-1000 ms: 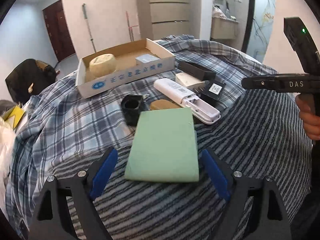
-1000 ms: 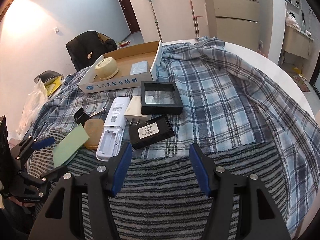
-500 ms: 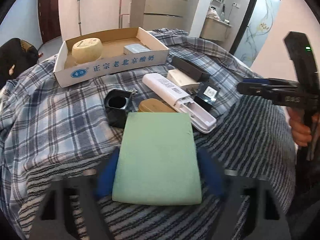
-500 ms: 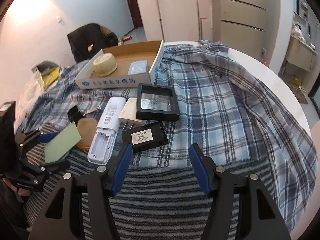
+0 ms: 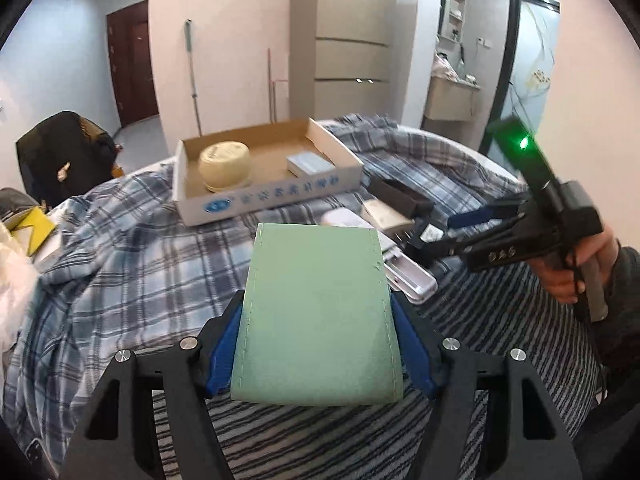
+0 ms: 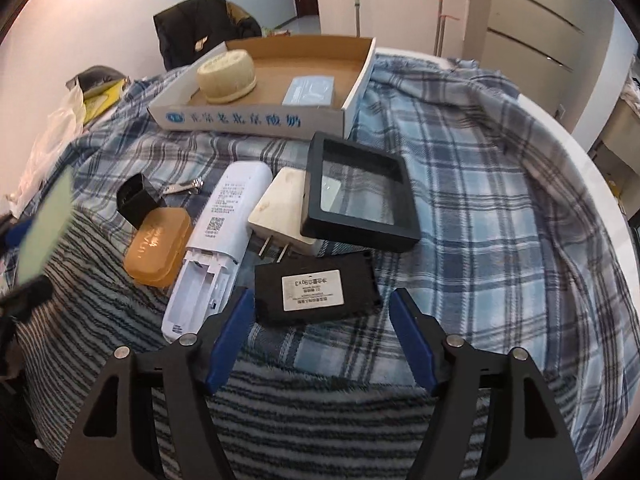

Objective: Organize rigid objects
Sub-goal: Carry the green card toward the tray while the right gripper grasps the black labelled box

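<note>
My left gripper (image 5: 316, 308) is shut on a flat green case (image 5: 316, 320), held by its two long edges and lifted off the striped blanket. In the right wrist view the same case (image 6: 46, 224) shows at the far left. My right gripper (image 6: 320, 300) is low over a black labelled box (image 6: 316, 286). Its jaws are opening, the box's near edge lies between the blue pads (image 6: 230, 336), and neither pad presses on it. A cardboard tray (image 6: 240, 120) at the back holds a cream round tub (image 6: 226, 76) and a small grey-blue box (image 6: 308, 92).
On the plaid cloth lie a black frame box (image 6: 360, 200), a white plug adapter (image 6: 280, 208), a white remote (image 6: 216, 248) with its back open, an orange case (image 6: 158, 248) and a small black cube (image 6: 136, 200). A dark chair (image 5: 60, 152) stands left.
My left gripper closed on the green case and raised it from the blanket. My right gripper moved in over the black labelled box and its jaws spread wider.
</note>
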Motion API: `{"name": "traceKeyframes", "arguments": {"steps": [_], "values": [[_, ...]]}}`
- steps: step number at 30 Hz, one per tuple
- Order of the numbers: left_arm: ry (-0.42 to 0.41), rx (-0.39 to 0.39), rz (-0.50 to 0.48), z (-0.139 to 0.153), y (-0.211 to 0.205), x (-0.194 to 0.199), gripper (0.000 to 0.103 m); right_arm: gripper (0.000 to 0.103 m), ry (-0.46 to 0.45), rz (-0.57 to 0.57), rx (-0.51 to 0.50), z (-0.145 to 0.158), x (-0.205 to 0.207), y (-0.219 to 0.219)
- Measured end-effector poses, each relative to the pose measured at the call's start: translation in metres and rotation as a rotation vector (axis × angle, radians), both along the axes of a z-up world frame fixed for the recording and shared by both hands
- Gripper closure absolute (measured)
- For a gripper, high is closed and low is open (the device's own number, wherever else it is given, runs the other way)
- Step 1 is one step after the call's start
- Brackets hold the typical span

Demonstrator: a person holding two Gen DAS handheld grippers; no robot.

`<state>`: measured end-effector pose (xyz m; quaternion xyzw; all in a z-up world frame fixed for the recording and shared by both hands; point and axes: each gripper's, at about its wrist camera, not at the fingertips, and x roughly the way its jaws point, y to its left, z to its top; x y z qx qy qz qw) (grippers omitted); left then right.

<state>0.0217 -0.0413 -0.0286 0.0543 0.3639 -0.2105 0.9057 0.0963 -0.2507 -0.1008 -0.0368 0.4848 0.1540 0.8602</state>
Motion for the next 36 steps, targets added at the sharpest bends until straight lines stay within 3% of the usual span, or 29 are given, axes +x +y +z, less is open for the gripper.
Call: {"name": "traceKeyframes", "arguments": {"steps": [6, 9, 11, 21, 23, 32, 36], "values": [[-0.035, 0.008, 0.051, 0.007, 0.011, -0.005, 0.032, 0.034, 0.007, 0.011, -0.033, -0.007, 0.005, 0.007], [-0.044, 0.009, 0.062, 0.011, 0.014, -0.006, 0.032, 0.034, 0.015, -0.039, 0.028, -0.007, 0.009, -0.001], [-0.049, 0.002, 0.071, 0.015, 0.016, -0.008, 0.032, 0.035, -0.001, -0.061, 0.006, -0.006, 0.008, 0.0], [-0.064, -0.003, 0.152, 0.032, 0.029, -0.001, 0.032, 0.035, -0.058, -0.1, 0.039, 0.023, -0.011, -0.018], [-0.064, 0.008, 0.213, 0.034, 0.031, 0.01, 0.032, 0.035, -0.072, -0.112, 0.05, 0.03, -0.015, -0.022], [0.05, -0.001, 0.27, 0.04, 0.03, 0.083, 0.032, 0.035, -0.18, -0.166, 0.094, 0.076, -0.003, -0.026], [0.171, -0.042, 0.274, 0.03, 0.026, 0.13, 0.032, 0.035, -0.226, -0.174, 0.1, 0.095, 0.007, -0.024]]}}
